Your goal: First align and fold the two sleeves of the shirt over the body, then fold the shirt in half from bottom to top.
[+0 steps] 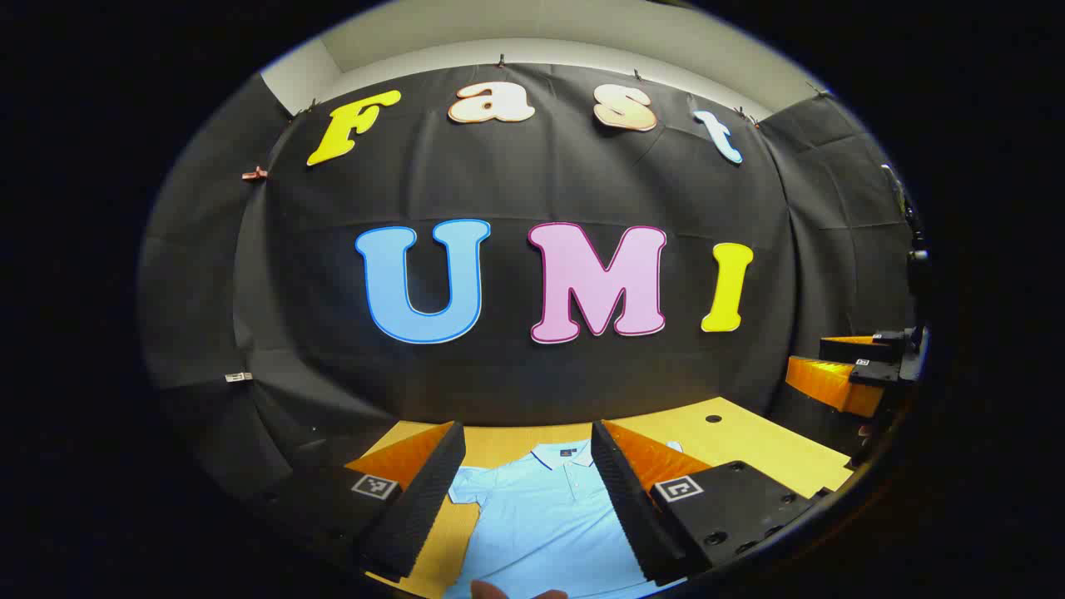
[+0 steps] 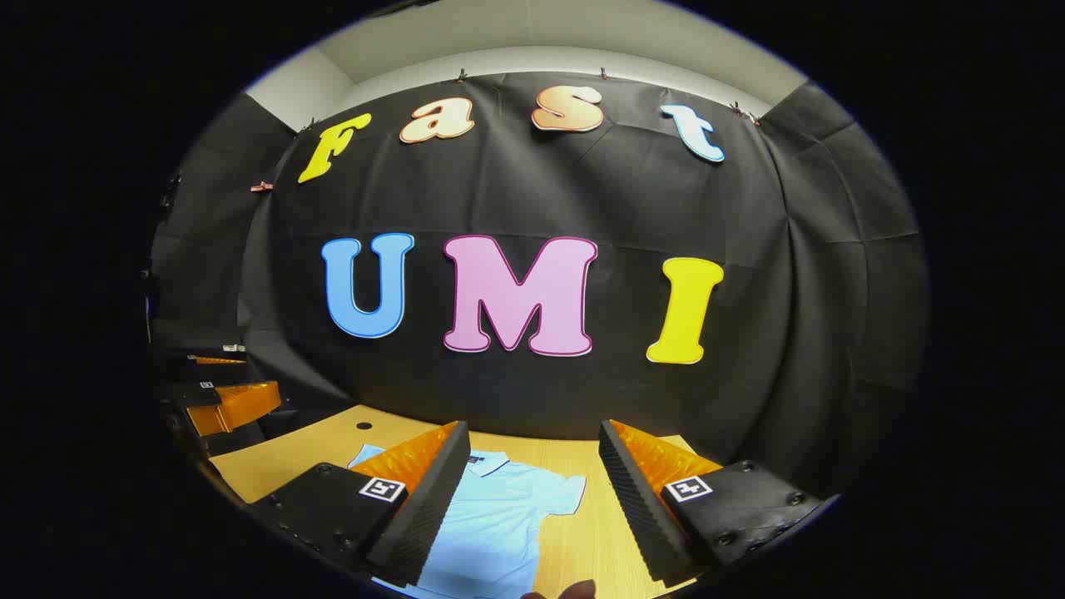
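I hold both the left hand-held gripper (image 1: pixel 528 499) and right hand-held gripper (image 2: pixel 532 507) wide above the counter (image 2: pixel 582 532); the light-blue polo shirt (image 1: pixel 541 524), soft and light, looks best pinched at its sleeve hems.

Light blue polo shirt (image 1: pixel 545 520), flat, unfolded, on wooden table (image 1: pixel 749 445)

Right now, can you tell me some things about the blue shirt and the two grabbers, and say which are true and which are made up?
1. The light blue collared polo shirt lies flat on the wooden table. True.
2. Both sleeves are already folded over the body. False: each spreads out sideways, like the short sleeve in the right gripper view.
3. The left gripper is open. True.
4. The right gripper squeezes the collar. False: its fingers stand apart above the shirt, holding nothing.
5. The shirt is folded in half. False: it lies unfolded.
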`<state>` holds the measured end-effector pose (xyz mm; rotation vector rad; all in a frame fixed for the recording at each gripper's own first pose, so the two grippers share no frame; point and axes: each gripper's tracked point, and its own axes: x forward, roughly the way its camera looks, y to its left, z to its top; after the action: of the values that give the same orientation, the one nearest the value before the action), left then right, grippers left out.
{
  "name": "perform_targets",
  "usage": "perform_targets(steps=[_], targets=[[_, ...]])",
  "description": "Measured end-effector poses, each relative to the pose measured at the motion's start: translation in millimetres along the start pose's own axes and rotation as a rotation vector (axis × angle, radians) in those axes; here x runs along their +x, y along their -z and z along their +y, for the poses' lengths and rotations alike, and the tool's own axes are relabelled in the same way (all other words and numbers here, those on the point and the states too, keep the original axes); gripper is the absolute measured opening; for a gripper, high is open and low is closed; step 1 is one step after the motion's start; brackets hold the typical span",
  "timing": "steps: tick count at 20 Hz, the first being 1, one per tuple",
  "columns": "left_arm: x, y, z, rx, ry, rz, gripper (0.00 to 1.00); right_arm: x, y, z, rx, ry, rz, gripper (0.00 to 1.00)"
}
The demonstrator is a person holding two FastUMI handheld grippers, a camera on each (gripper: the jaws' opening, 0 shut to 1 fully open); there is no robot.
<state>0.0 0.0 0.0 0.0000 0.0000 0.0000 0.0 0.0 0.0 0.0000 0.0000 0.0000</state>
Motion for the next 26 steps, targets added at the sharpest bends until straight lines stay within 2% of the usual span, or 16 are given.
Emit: perform_targets(steps=[18, 26], targets=[[8, 2, 5, -0.001, 0.001, 0.005, 0.96, 13, 18, 7, 0.003, -0.006, 0.045, 0.97], [8, 4, 10, -0.001, -0.007, 0.017, 0.96, 61, 56, 0, 0.026, -0.002, 0.143, 0.97]])
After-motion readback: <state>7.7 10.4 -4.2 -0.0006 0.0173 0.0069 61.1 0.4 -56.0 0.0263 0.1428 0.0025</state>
